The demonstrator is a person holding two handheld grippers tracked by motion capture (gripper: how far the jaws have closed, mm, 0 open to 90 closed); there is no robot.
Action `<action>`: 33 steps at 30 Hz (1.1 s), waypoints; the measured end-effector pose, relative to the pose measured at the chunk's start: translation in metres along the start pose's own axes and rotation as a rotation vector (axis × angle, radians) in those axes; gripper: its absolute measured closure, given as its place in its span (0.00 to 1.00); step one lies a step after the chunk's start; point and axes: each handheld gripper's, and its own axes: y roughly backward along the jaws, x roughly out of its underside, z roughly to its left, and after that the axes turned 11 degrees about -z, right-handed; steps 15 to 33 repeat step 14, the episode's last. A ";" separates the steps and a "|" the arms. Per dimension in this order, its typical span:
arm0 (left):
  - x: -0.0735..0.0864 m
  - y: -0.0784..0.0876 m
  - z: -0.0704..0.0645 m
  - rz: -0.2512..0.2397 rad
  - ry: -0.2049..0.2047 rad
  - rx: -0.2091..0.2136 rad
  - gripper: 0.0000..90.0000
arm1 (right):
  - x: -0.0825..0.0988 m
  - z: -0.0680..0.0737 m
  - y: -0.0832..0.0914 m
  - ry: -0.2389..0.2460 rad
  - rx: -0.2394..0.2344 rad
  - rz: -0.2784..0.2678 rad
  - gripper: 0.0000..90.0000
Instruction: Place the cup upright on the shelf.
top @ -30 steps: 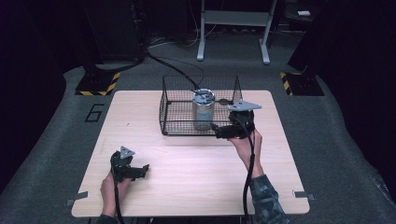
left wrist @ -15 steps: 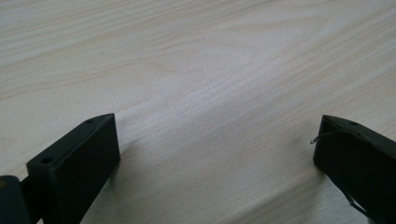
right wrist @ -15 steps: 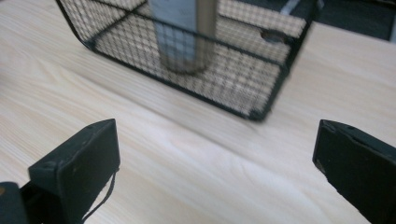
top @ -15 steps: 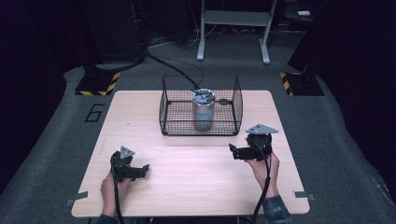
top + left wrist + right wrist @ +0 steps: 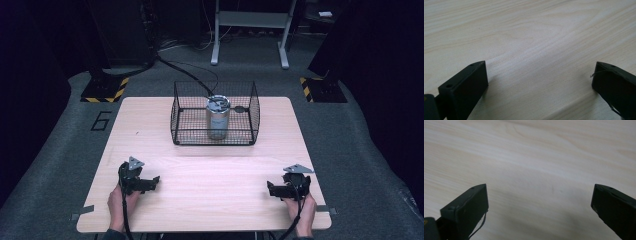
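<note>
A silver metal can (image 5: 218, 116) stands upright inside a black wire basket (image 5: 182, 114) at the back middle of the wooden table (image 5: 210, 175). My left gripper (image 5: 153, 181) rests low at the front left of the table, held by a hand, far from the basket. Its jaws stand wide apart over bare wood in the left gripper view, where the left gripper (image 5: 539, 80) holds nothing. My right gripper (image 5: 270, 188) rests at the front right, also in a hand. The right gripper (image 5: 539, 200) is open over bare wood with nothing between its jaws.
A black cable (image 5: 185, 75) runs over the grey floor behind the table to the basket's rear. Yellow-and-black striped bases (image 5: 102, 90) stand at the left and right behind the table. A metal stand (image 5: 250, 30) rises at the back.
My right gripper has drawn back from beside the basket to the table's front right edge and come down low. The left gripper has stayed put. The can stays in the basket.
</note>
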 end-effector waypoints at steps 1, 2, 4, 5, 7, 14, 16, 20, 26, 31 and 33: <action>0.000 0.000 0.000 0.000 0.000 0.000 0.00 | 0.000 0.000 0.000 0.000 0.000 0.000 0.01; 0.000 0.000 0.000 0.001 -0.001 0.000 0.00 | 0.011 -0.008 0.002 -0.016 0.013 0.004 0.01; 0.000 0.000 0.000 0.001 -0.001 0.000 0.00 | 0.017 -0.013 0.003 -0.016 0.026 0.014 0.01; 0.000 0.000 0.000 0.001 -0.001 0.000 0.00 | 0.017 -0.013 0.003 -0.016 0.026 0.014 0.01; 0.000 0.000 0.000 0.000 -0.001 0.000 0.00 | 0.025 -0.021 0.003 -0.016 0.061 0.013 0.00; 0.000 0.000 0.000 0.001 -0.001 -0.001 0.00 | 0.029 -0.031 0.002 -0.026 0.044 -0.021 0.00; 0.000 0.000 0.000 0.001 -0.001 -0.001 0.00 | 0.029 -0.031 0.002 -0.026 0.044 -0.021 0.00; 0.000 0.000 0.000 0.001 -0.001 -0.001 0.00 | 0.029 -0.031 0.002 -0.026 0.044 -0.021 0.00; 0.000 0.000 0.000 0.001 -0.001 -0.001 0.00 | 0.029 -0.031 0.002 -0.026 0.044 -0.021 0.00; 0.000 0.000 0.000 0.001 -0.001 -0.001 0.00 | 0.029 -0.031 0.002 -0.026 0.044 -0.021 0.00; 0.000 0.000 0.000 0.001 -0.001 -0.001 0.00 | 0.029 -0.031 0.002 -0.026 0.044 -0.021 0.00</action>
